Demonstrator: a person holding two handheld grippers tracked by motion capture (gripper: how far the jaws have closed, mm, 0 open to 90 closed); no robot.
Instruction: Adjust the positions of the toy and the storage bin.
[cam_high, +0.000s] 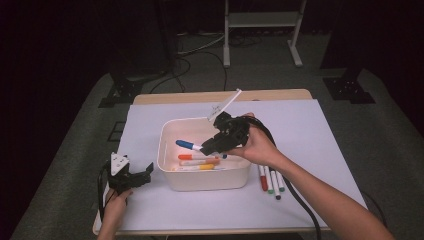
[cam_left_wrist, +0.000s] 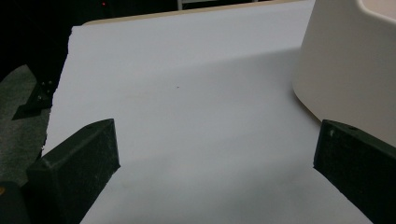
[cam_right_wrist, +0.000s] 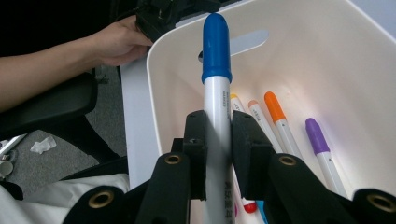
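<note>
Right gripper (cam_right_wrist: 218, 140): black, matte jaws are clamping a blue-capped marker (cam_right_wrist: 216, 79) across its smooth white barrel, the rounded cap pointing away over the bin's interior. In the high view the right gripper (cam_high: 207, 147) is hovering above the white bin (cam_high: 167, 165), marker (cam_high: 187, 145) angling toward the bin's left wall.

White bin (cam_right_wrist: 177, 56): smooth plastic, rounded corners, slot handle in the far wall. Lying on its floor are an orange-capped marker (cam_right_wrist: 275, 109), a purple-capped marker (cam_right_wrist: 317, 137) and two paler-capped ones beside them, side by side, with bare floor showing to their right.

Left gripper (cam_high: 131, 176): resting on the pale table cover (cam_high: 310, 130) just left of the bin, jaws standing wide apart and holding nothing; in its own view bare cover is lying between them, the bin's curved wall (cam_left_wrist: 350, 70) near the right jaw.

Three loose markers (cam_high: 270, 181) are lying on the cover just right of the bin.
</note>
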